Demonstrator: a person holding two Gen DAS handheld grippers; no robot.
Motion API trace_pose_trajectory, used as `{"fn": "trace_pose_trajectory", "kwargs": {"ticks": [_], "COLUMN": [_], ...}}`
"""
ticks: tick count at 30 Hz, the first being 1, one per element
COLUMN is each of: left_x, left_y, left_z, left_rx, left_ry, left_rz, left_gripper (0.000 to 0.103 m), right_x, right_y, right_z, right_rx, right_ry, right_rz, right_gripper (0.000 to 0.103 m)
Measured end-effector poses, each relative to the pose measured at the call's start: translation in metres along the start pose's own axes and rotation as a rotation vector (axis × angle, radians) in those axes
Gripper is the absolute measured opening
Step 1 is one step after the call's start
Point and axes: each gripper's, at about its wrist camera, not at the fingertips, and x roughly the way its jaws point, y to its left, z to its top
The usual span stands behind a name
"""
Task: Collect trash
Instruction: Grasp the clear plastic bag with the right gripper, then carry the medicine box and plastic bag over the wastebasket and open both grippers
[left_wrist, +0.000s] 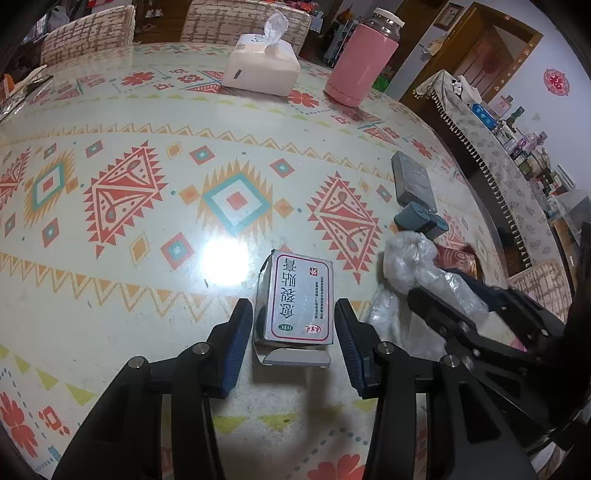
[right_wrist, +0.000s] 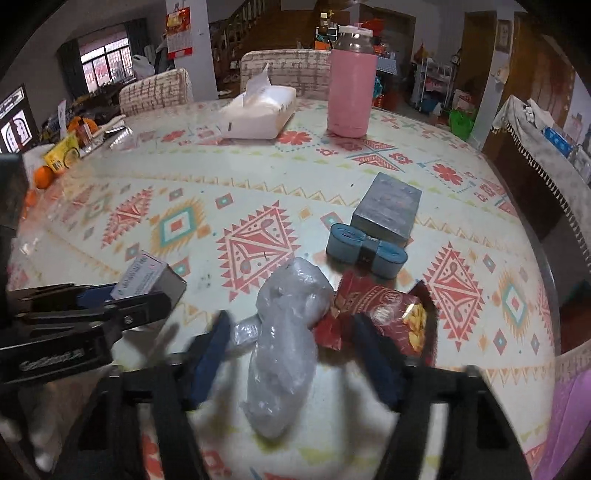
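A silver medicine box (left_wrist: 299, 302) with an open end flap lies on the patterned table (left_wrist: 147, 258). My left gripper (left_wrist: 293, 325) is open, one finger on each side of the box, not touching it. The box and left gripper also show in the right wrist view (right_wrist: 147, 280). A crumpled clear plastic bag (right_wrist: 288, 343) lies between the open fingers of my right gripper (right_wrist: 295, 354), which looks blurred. A red snack wrapper (right_wrist: 384, 314) lies right behind the bag. The bag (left_wrist: 417, 269) and the right gripper's finger (left_wrist: 443, 314) show at right in the left wrist view.
A blue tape roll pair (right_wrist: 365, 251) and a grey box (right_wrist: 388, 210) lie beyond the wrapper. A tissue box (right_wrist: 258, 114) and pink flask (right_wrist: 351, 85) stand at the far side. Oranges and packets (right_wrist: 62, 155) sit at far left. Chairs stand behind the table.
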Motion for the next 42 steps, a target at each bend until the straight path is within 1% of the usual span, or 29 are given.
{"fn": "trace_pose_trajectory", "kwargs": {"ticks": [1, 3, 4, 6, 9, 11, 13, 16, 20, 25, 28, 32, 36, 39, 42], "left_x": [0.000, 0.000, 0.000, -0.006, -0.019, -0.024, -0.024, -0.021, -0.022, -0.024, -0.022, -0.019, -0.022, -0.032, -0.045], "left_y": [-0.001, -0.004, -0.005, -0.008, -0.012, -0.012, -0.012, -0.012, -0.014, -0.023, -0.030, -0.040, -0.050, -0.062, -0.079], "left_z": [0.000, -0.001, -0.001, -0.002, -0.002, -0.002, -0.001, -0.002, -0.003, -0.007, -0.011, -0.018, -0.024, -0.031, -0.040], "left_rx": [0.003, 0.016, 0.022, 0.033, 0.037, 0.036, 0.033, 0.030, 0.038, 0.070, 0.100, 0.135, 0.147, 0.174, 0.209], "left_ry": [-0.001, 0.001, 0.001, -0.021, -0.081, -0.105, -0.106, -0.097, -0.101, -0.113, -0.122, -0.119, -0.103, -0.117, -0.121], "left_rz": [0.004, 0.004, -0.002, -0.016, -0.026, -0.017, -0.016, -0.012, -0.007, -0.002, 0.018, 0.044, 0.024, 0.038, 0.023], "left_gripper": [0.045, 0.044, 0.037, 0.033, 0.033, 0.033, 0.033, 0.033, 0.033, 0.033, 0.033, 0.033, 0.033, 0.033, 0.033], "right_x": [0.003, 0.006, 0.007, 0.003, -0.013, -0.024, -0.042, -0.064, -0.091, -0.112, -0.128, -0.155, -0.176, -0.190, -0.199], "right_y": [0.001, 0.003, 0.002, 0.000, -0.008, -0.011, -0.015, -0.020, -0.032, -0.053, -0.065, -0.082, -0.102, -0.115, -0.126], "right_z": [0.000, -0.003, -0.004, -0.007, -0.015, -0.020, -0.030, -0.047, -0.078, -0.115, -0.135, -0.162, -0.183, -0.196, -0.204], "right_rx": [-0.001, 0.004, 0.009, 0.023, 0.068, 0.086, 0.105, 0.135, 0.198, 0.286, 0.322, 0.369, 0.424, 0.451, 0.465], "right_ry": [0.004, 0.013, 0.016, 0.002, -0.028, -0.046, -0.072, -0.104, -0.151, -0.174, -0.189, -0.231, -0.264, -0.291, -0.313], "right_rz": [0.001, 0.017, 0.026, 0.032, 0.065, 0.082, 0.105, 0.116, 0.098, 0.095, 0.081, 0.044, 0.027, 0.022, 0.025], "right_gripper": [0.040, 0.022, 0.022, 0.021, 0.019, 0.019, 0.019, 0.020, 0.020, 0.020, 0.020, 0.020, 0.020, 0.020, 0.020]}}
